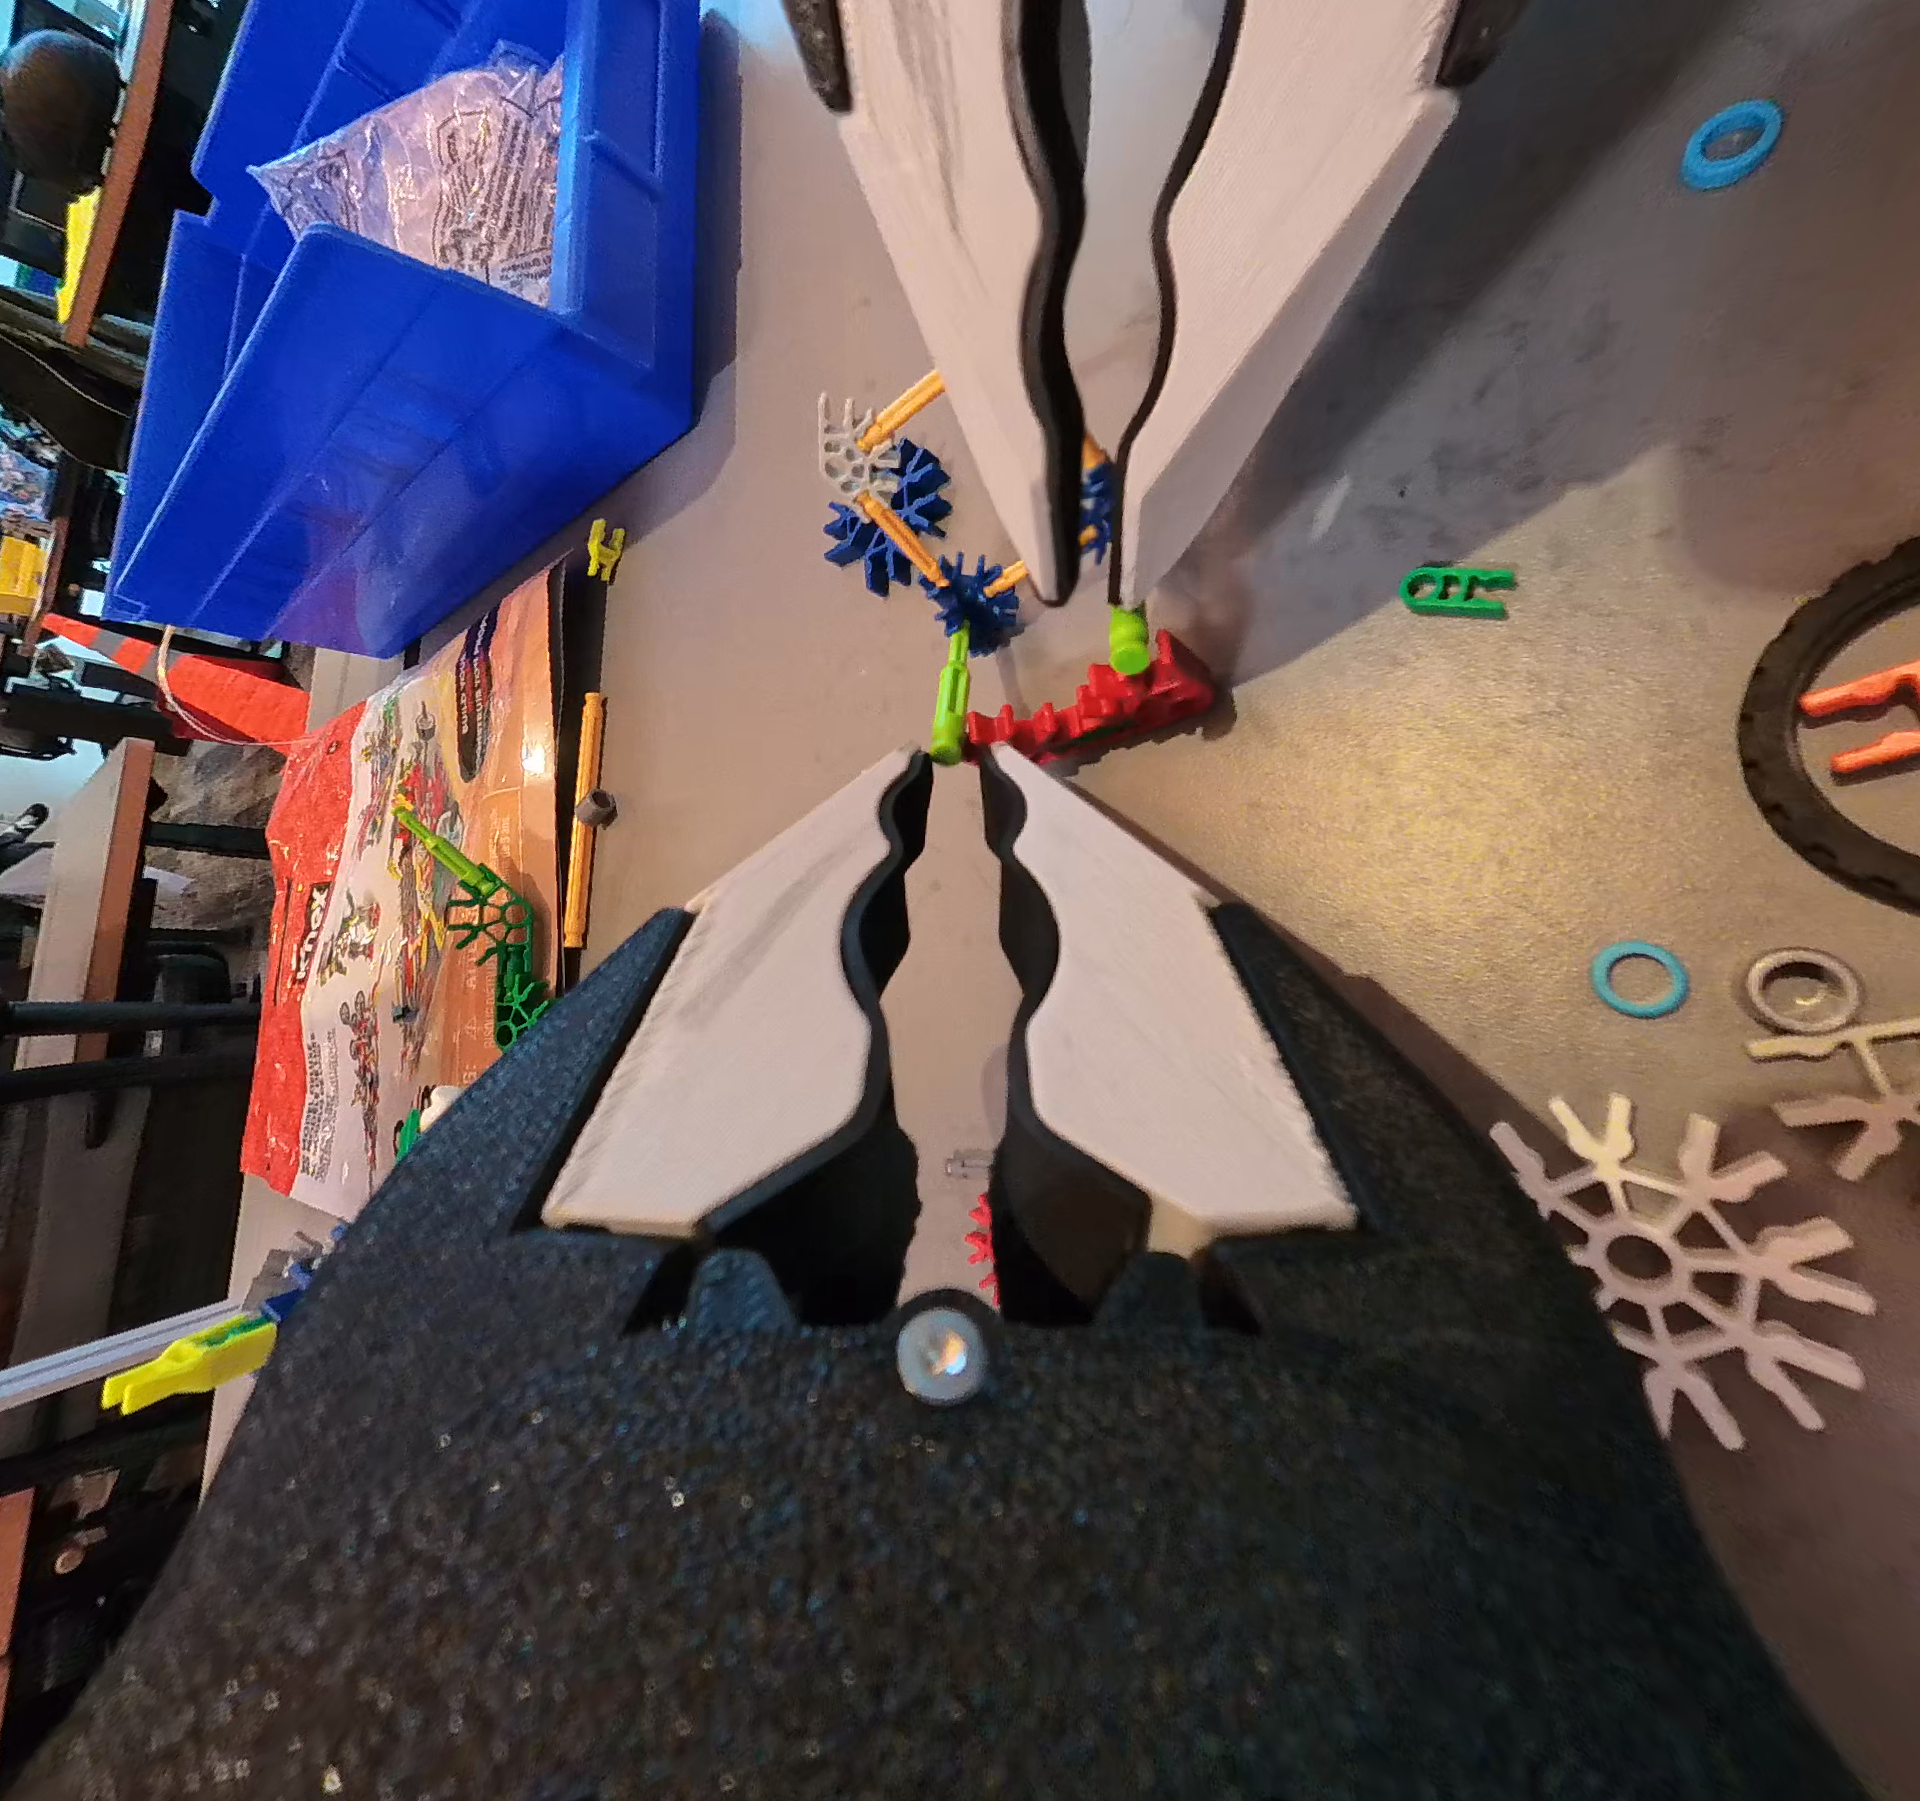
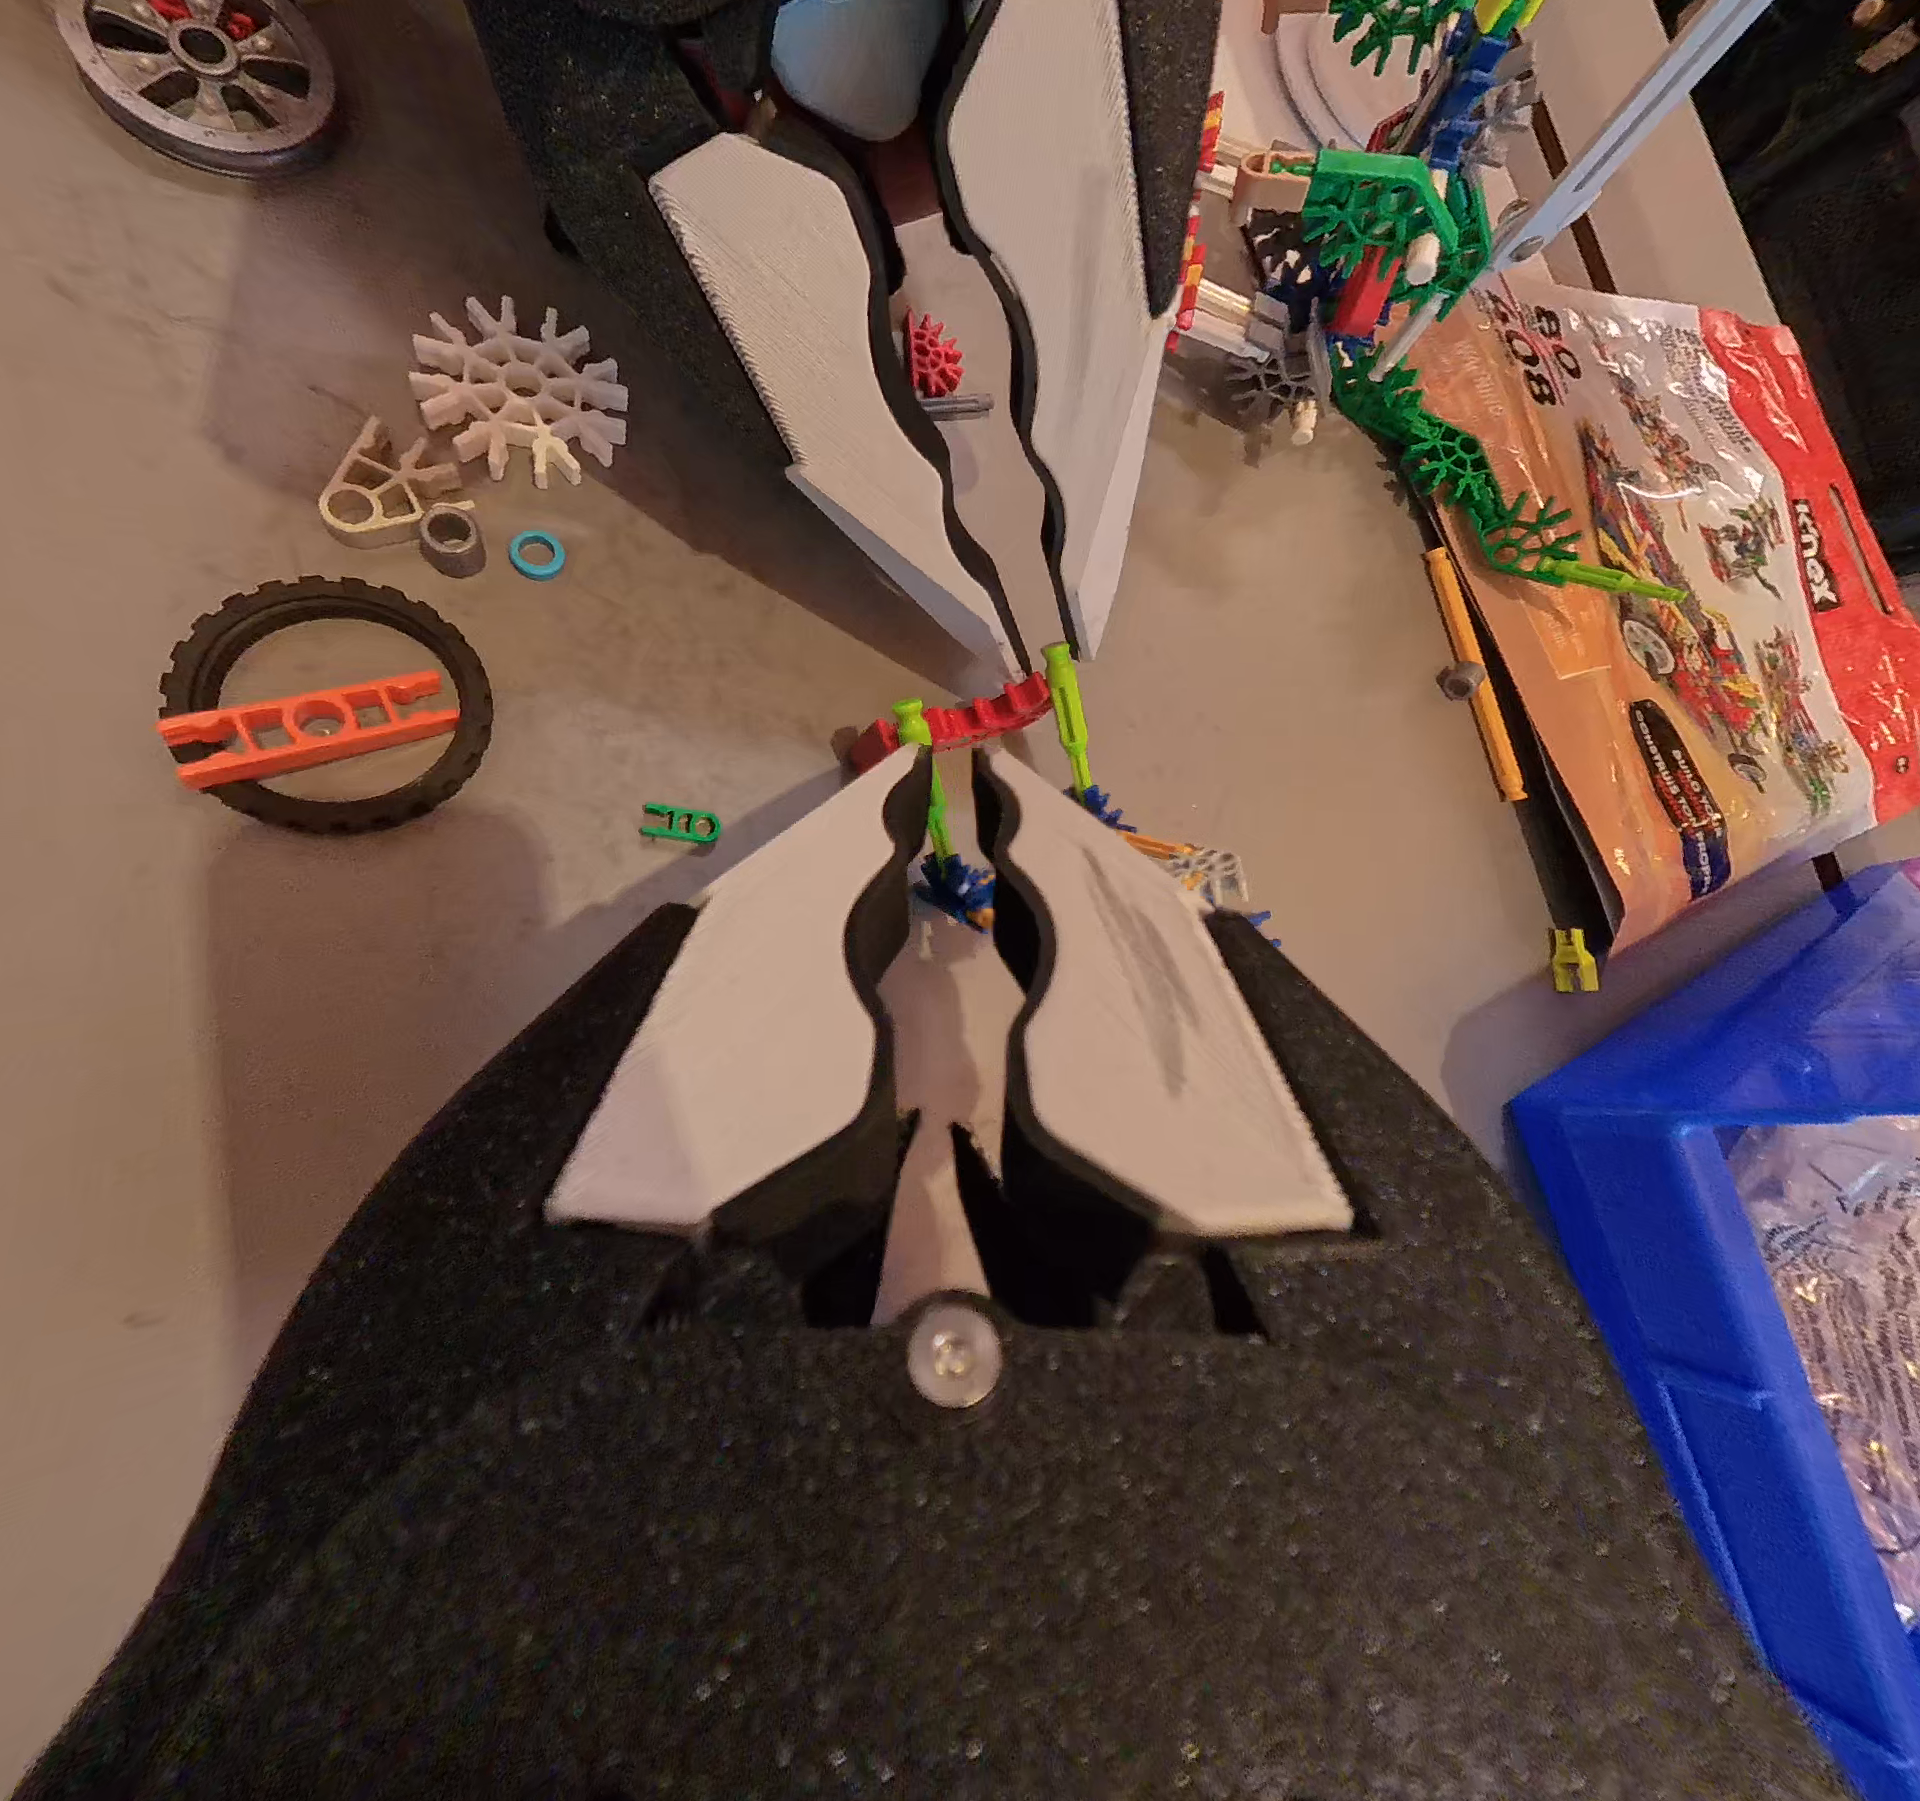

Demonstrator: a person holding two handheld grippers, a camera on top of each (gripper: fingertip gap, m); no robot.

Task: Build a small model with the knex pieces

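Note:
A small model of blue snowflake connectors (image 1: 971,598) and yellow rods lies on the grey table. Two lime green rods run from it to a red connector (image 1: 1101,702). My left gripper (image 1: 953,759) is shut on one end of the red connector (image 2: 977,717), with one lime rod (image 1: 951,697) beside its fingertip. My right gripper (image 2: 951,759) comes in from the opposite side and is shut on the other lime rod (image 2: 938,801), whose head pokes past its tips into the red connector. In the left wrist view the right gripper (image 1: 1086,598) reaches down from the top. In the right wrist view the left gripper (image 2: 1049,660) does the same.
Blue bins (image 1: 416,401) and a printed parts bag (image 2: 1714,556) lie on one side, by a green-and-blue model (image 2: 1392,224). On the other side lie a black tyre (image 2: 197,671) with an orange connector (image 2: 301,728), a white snowflake connector (image 2: 520,390), a small green clip (image 2: 681,824) and a grey wheel (image 2: 197,47). Left and right tips are no more than a few centimetres apart. The small green clip (image 2: 681,824) lies around 5 centimeters away from my right fingertips. Seen from the left wrist view (image 1: 1452,592) as well.

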